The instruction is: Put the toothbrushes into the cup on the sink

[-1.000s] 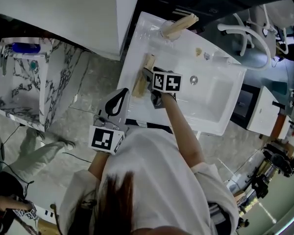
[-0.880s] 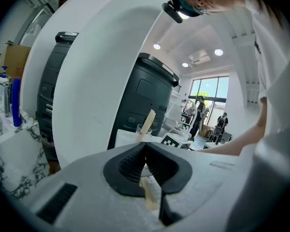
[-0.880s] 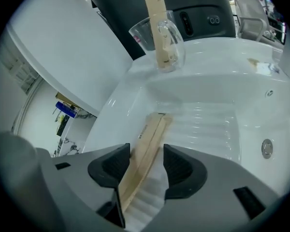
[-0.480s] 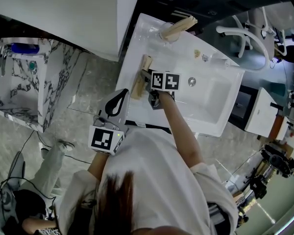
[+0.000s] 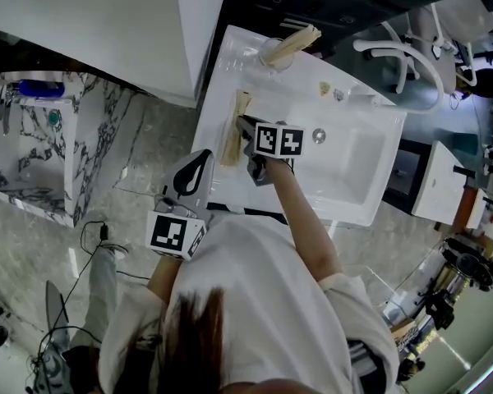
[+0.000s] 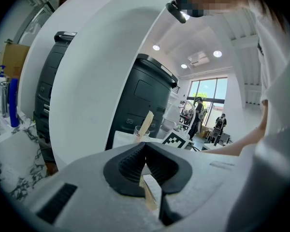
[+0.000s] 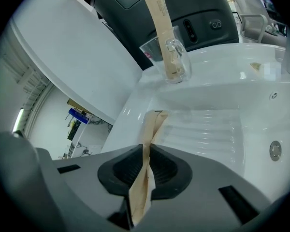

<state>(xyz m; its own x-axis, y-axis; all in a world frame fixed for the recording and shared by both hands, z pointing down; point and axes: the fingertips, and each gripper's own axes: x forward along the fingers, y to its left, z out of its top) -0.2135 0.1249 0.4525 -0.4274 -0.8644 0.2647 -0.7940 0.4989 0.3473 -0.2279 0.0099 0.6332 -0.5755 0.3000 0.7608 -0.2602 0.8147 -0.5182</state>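
White sink [image 5: 357,167]; right gripper [image 7: 146,151] has just been closing, clamped on wrapped toothbrush [image 7: 151,124]; left gripper's [image 6: 145,148] jaws together.

A marble-patterned stand [image 5: 33,150] is being shown at the left of the head view, with a blue bottle [image 5: 41,87] on its top. The grey stone floor [image 5: 140,162] is being crossed by a thin black cable [image 5: 104,231] — a grey trouser leg [image 5: 103,290] is being glimpsed beside it. A broad white panel [image 5: 90,23] is being seen along the top. In the left gripper view a dark rounded cabinet [image 6: 145,98] is being framed beside a bright window [image 6: 210,88], where two people [image 6: 197,115] are being seen standing — the ceiling is being lit by round lamps [image 6: 156,48]
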